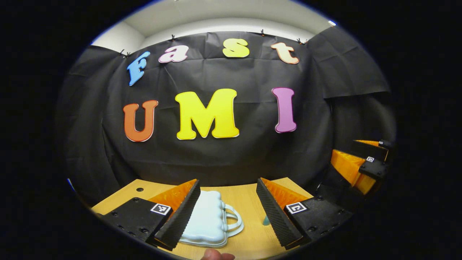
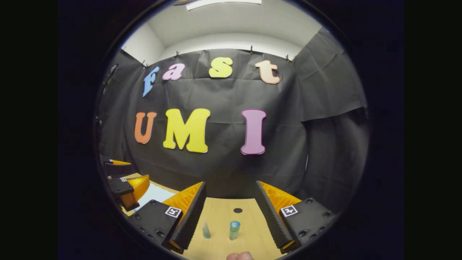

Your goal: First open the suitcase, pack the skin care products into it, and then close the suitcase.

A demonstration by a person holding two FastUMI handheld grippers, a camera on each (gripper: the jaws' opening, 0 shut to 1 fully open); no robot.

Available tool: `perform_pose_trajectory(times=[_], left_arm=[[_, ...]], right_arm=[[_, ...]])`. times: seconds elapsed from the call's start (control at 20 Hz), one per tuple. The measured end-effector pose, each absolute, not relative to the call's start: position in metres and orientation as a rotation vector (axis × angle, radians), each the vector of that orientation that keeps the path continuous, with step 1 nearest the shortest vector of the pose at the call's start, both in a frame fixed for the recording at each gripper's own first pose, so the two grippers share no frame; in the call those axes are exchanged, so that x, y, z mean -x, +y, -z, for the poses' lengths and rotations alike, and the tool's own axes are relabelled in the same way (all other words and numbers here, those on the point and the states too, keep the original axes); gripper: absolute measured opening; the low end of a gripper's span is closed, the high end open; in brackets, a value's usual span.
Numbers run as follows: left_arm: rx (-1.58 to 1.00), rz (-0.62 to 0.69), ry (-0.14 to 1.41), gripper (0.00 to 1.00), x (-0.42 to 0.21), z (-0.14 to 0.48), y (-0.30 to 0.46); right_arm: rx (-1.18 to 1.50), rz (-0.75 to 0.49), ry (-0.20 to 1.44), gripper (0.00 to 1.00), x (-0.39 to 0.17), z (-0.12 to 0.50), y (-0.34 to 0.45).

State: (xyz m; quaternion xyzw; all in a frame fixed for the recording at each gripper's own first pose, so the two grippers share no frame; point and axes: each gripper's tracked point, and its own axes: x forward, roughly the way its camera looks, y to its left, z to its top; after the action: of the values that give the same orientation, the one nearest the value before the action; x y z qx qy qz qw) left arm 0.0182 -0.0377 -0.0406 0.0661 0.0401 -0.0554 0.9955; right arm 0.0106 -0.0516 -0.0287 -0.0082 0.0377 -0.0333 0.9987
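Suitcase and two bottles on wooden table, both grippers spread apart above it.

Left gripper (image 1: 228, 213): released, holding nothing; pale blue suitcase (image 1: 207, 220) lies closed between its fingers. Right gripper (image 2: 231, 213): released; small bottle (image 2: 206, 230) and capped bottle (image 2: 234, 230) stand on table (image 2: 220, 216).

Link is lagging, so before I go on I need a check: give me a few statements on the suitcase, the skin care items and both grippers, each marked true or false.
1. The suitcase lies shut on the table. True.
2. The left gripper is clamped on the suitcase handle. False: its jaws stand wide open, above the case and touching nothing.
3. Two small skin care bottles stand upright on the table ahead of the right gripper. True.
4. The right gripper already holds one bottle. False: it is open and both bottles stand free between its fingers.
5. The bottles are packed inside the suitcase. False: they stand on the bare table.
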Motion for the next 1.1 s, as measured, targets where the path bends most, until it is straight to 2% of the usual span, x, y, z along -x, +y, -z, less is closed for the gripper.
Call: perform_pose_trajectory(times=[0.4, 0.5, 0.7, 1.1], left_arm=[[-0.547, 0.31, 0.278, 1.0, -0.041, 0.145, -0.057], [-0.64, 0.326, 0.28, 0.99, -0.049, 0.161, -0.059], [-0.859, 0.346, 0.399, 0.99, -0.074, 0.208, -0.048], [-1.212, 0.375, 0.544, 0.94, -0.105, 0.28, -0.027]], right_arm=[[0.062, 0.141, 0.13, 0.8, 0.006, 0.045, -0.102], [0.055, 0.169, 0.146, 0.81, 0.011, 0.051, -0.111], [0.046, 0.219, 0.173, 0.81, 0.02, 0.062, -0.129], [0.061, 0.313, 0.21, 0.8, 0.033, 0.071, -0.164]])
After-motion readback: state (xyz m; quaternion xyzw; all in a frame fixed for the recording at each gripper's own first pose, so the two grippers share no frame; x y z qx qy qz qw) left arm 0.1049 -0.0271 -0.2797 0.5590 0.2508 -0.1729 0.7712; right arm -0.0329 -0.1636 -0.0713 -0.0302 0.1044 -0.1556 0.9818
